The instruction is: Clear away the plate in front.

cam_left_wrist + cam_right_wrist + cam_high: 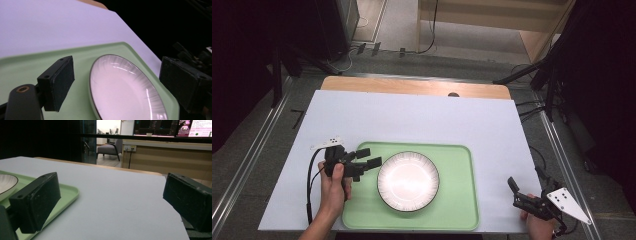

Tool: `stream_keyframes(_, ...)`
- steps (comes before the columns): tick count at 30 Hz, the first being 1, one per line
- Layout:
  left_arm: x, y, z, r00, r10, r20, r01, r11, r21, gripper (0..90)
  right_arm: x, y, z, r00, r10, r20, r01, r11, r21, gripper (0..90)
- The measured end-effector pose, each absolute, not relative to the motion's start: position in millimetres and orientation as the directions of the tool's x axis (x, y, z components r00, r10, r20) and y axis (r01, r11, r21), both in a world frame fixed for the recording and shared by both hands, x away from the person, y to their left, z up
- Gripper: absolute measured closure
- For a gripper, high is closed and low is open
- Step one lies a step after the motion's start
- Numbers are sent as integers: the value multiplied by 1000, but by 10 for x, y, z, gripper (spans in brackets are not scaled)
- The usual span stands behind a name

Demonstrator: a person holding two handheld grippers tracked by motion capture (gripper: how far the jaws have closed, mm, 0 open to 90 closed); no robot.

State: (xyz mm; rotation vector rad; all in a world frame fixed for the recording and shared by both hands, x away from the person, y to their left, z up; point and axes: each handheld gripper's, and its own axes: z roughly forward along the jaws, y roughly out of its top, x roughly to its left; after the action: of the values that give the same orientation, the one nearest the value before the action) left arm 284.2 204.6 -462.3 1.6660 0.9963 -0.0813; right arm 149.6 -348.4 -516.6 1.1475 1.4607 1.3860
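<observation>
1. Left of centre in the high view, the left gripper point(369, 158) is held by a hand point(333, 187) whose forearm enters from the bottom edge; the gripper points toward the right of the frame, over the left part of the green tray point(457, 210).
2. Its jaws stand apart, released, with nothing between them; their tips lie just beside the left rim of the plate point(408, 181), and I cannot tell whether they touch it.
3. Seen in the left gripper view, the left gripper point(122, 80) has one black pad point(60, 82) at the lower left and the other at the right edge, with the plate point(125, 92) showing in the gap between them.
4. Lower right in the high view, the right gripper point(517, 192) sits at the near right corner of the table point(412, 120), well apart from the plate, with a grey three-cornered plate point(566, 202) on top.
5. Its jaws too are spread and hold nothing; in the right gripper view the right gripper point(112, 202) looks across the bare pale table point(112, 195), with the tray's corner point(67, 192) at the left.
6. The plate is round and white, with fine ribbed lines around its border and a thin dark edge; it is empty and glossy.
7. It lies flat on the tray, in the middle of the frame's lower half.
</observation>
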Motion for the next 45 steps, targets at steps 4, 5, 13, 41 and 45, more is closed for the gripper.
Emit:
stream_keyframes(4, 2775, 2123, -4574, 655, 570, -496, 587, 28, 809, 0, 1498, -3483, -5166, -266, 963, 33, 85, -11, 996, 17)
stream_keyframes(5, 2756, 2169, -4553, 645, 584, -493, 580, 47, 814, 0, 1498, -3483, -5166, -265, 964, 32, 86, -9, 996, 18)
stream_keyframes(13, 2644, 2397, -4540, 632, 652, -418, 502, 67, 862, 0, 1499, -3482, -5166, -265, 964, 30, 86, -8, 996, 18)
stream_keyframes(41, 2324, 3026, -4700, 530, 804, -269, 410, 35, 911, 0, 1500, -3480, -5166, -259, 965, 32, 89, -9, 996, 18)
stream_keyframes(45, 2284, 3116, -4717, 518, 814, -262, 416, 28, 909, 0, 1500, -3480, -5166, -258, 966, 34, 91, -11, 996, 18)
